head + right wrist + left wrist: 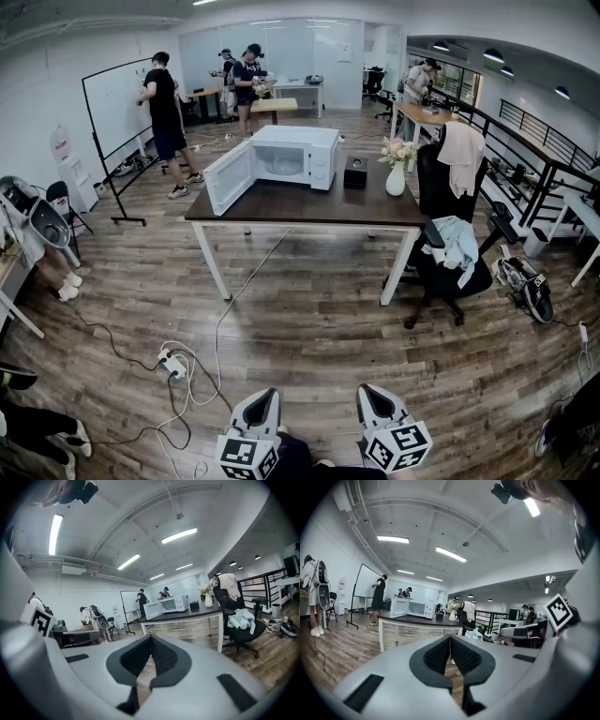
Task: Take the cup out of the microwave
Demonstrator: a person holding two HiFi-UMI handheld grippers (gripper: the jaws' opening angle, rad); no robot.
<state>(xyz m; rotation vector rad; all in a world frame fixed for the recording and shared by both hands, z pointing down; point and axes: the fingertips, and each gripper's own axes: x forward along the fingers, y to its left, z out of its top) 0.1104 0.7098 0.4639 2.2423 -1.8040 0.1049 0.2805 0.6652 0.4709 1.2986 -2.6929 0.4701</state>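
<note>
The dark worktop (pixel 309 202) carries the white microwave (pixel 292 156) with its door swung open, while well short of the microwave the left gripper (pixel 266 398) and right gripper (pixel 371 396) each keep their fingers closed on nothing, and the cup cannot be made out inside the microwave.

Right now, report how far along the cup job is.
Done: the microwave on the table has its door open. In hand: nothing; the left gripper and right gripper are both shut and empty, well short of the table. Left: approach, reach into the microwave, grip the cup and bring it out. The cup cannot be made out from here.
</note>
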